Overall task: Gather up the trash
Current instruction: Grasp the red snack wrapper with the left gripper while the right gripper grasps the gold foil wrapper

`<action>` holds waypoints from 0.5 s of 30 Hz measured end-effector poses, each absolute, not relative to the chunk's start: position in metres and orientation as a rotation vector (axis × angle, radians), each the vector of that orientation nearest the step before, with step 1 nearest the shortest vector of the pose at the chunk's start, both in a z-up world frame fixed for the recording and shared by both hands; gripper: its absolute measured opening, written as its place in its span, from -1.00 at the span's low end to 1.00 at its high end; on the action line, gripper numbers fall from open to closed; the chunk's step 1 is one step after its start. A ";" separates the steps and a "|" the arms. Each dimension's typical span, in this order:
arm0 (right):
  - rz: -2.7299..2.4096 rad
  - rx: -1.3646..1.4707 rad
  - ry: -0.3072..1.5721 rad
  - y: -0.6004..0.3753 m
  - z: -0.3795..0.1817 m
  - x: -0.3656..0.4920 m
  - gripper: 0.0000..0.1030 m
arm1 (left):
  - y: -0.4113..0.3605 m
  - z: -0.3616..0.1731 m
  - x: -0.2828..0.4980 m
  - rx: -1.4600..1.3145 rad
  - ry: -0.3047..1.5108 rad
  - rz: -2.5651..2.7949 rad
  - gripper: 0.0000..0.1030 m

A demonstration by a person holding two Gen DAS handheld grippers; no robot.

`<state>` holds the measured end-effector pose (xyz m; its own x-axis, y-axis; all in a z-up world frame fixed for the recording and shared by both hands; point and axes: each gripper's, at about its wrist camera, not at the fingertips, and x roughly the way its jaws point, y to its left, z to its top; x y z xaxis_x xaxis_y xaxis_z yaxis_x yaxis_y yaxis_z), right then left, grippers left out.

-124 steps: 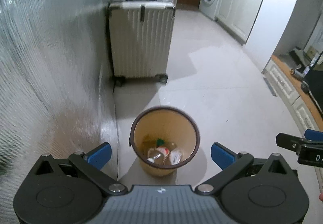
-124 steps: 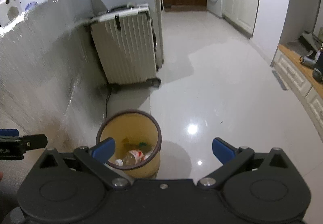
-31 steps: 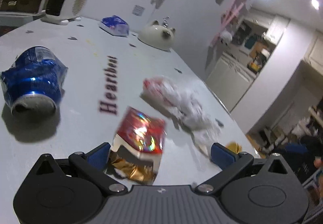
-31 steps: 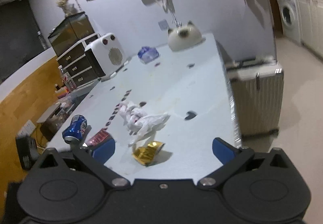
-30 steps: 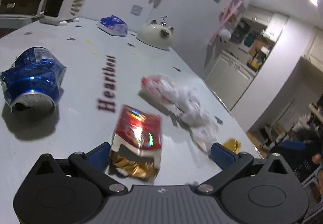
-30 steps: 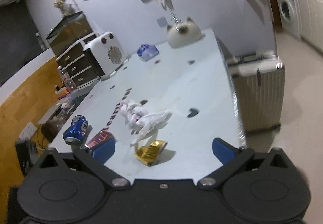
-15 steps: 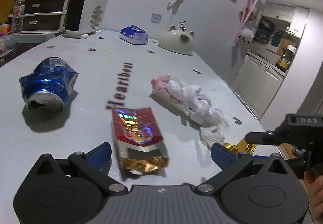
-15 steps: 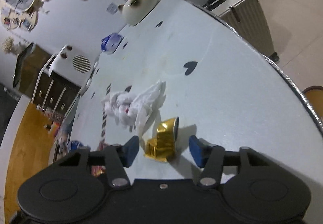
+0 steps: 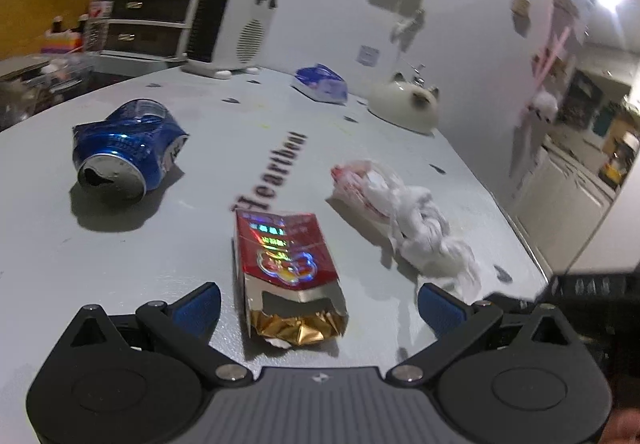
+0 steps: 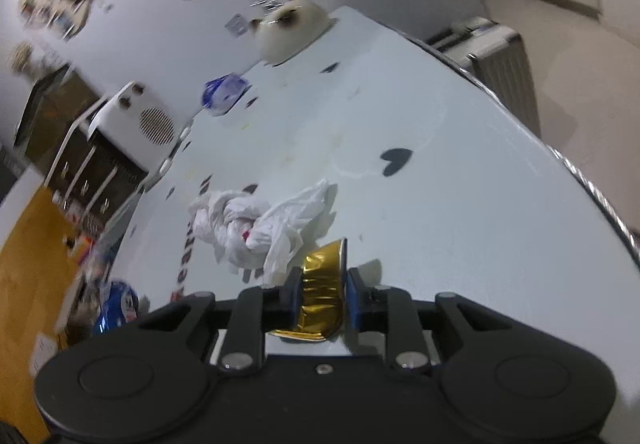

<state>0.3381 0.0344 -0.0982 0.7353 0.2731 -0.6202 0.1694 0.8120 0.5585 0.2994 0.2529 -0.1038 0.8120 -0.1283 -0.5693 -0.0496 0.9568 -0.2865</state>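
On the grey table (image 9: 140, 264) lie a crushed blue can (image 9: 128, 147), a red-and-gold packet (image 9: 286, 264) and a crumpled white plastic bag (image 9: 404, 215). My left gripper (image 9: 320, 304) is open, its blue fingers on either side of the packet's gold end without touching it. In the right wrist view my right gripper (image 10: 322, 296) is closing on a gold foil wrapper (image 10: 322, 280), and both pads press its sides. The white bag (image 10: 256, 228) lies just beyond it, the can (image 10: 118, 308) far left. The right gripper's black body (image 9: 580, 284) shows blurred at the left view's right edge.
At the table's far end stand a white heater (image 9: 232, 27), a blue tissue pack (image 9: 320, 83) and a cat-shaped white pot (image 9: 404, 107). The table's metal edge (image 10: 580, 171) runs on the right, with a ribbed suitcase (image 10: 500, 63) on the floor beyond. Drawers stand behind the heater.
My right gripper came down over the gold wrapper and its jaws went from wide open to pressed on it. The left gripper shifted a little, staying open around the red packet.
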 end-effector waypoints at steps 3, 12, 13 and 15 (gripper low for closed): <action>0.128 0.559 0.754 0.034 -0.095 0.332 -0.56 | 0.251 -0.104 0.303 -0.306 0.618 -0.023 1.00; 0.259 0.424 0.764 0.027 -0.087 0.297 -0.57 | 0.247 -0.103 0.312 -0.279 0.623 0.036 0.91; 0.272 0.408 0.766 0.027 -0.086 0.294 -0.57 | 0.246 -0.103 0.312 -0.266 0.626 0.044 0.86; 0.301 0.382 0.774 0.026 -0.083 0.287 -0.57 | 0.244 -0.103 0.313 -0.242 0.631 0.061 0.66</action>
